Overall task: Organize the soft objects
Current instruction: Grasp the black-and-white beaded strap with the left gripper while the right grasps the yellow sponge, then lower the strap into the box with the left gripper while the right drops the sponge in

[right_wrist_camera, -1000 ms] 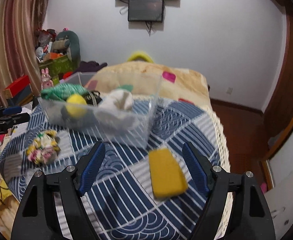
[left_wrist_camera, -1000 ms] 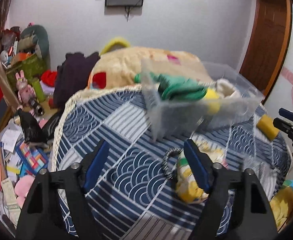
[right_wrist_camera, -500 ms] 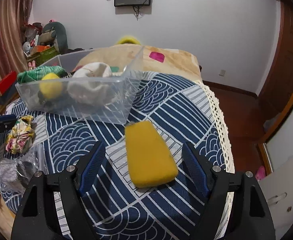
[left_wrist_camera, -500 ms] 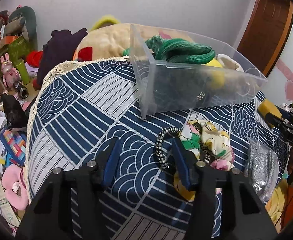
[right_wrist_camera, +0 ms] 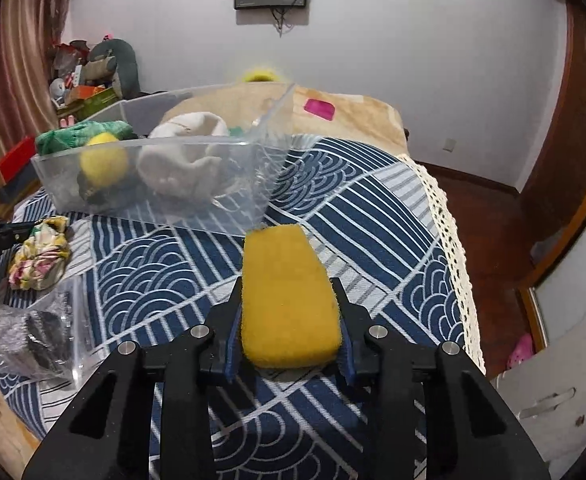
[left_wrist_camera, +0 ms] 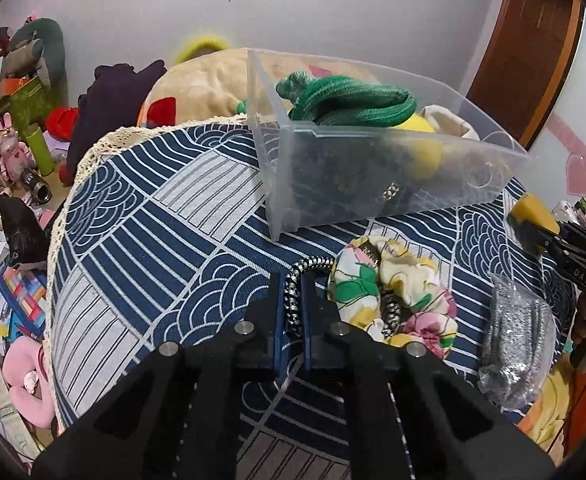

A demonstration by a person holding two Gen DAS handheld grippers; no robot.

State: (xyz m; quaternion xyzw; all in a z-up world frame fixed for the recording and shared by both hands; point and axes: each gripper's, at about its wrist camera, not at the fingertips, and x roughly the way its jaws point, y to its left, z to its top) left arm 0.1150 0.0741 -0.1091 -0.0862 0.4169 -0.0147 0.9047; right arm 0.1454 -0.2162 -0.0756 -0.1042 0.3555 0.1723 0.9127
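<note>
Left wrist view has the left gripper (left_wrist_camera: 293, 300) clamped down on a black-and-white braided cord (left_wrist_camera: 293, 296), its jaws just having closed on it. The cord loops toward a floral scrunchie (left_wrist_camera: 393, 300), a crumpled thing in yellow, pink and green lying right beside it on the blue wave-pattern bedspread (left_wrist_camera: 165, 248). A silvery glitter piece in a clear bag (left_wrist_camera: 513, 340) sits further right.

Right wrist view: the right gripper (right_wrist_camera: 289, 332) has just squeezed in on a yellow sponge (right_wrist_camera: 289, 300), fuzzy and rectangular, pads pressing both long sides, low over the bedspread near the bin.

Clear plastic bin (left_wrist_camera: 373, 184) sits on the far part of the bed and holds a coiled green rope (left_wrist_camera: 349, 100), a yellow ball (right_wrist_camera: 103, 160), a cream cloth bundle (right_wrist_camera: 185, 156) and something dark at the bottom I can't make out.
</note>
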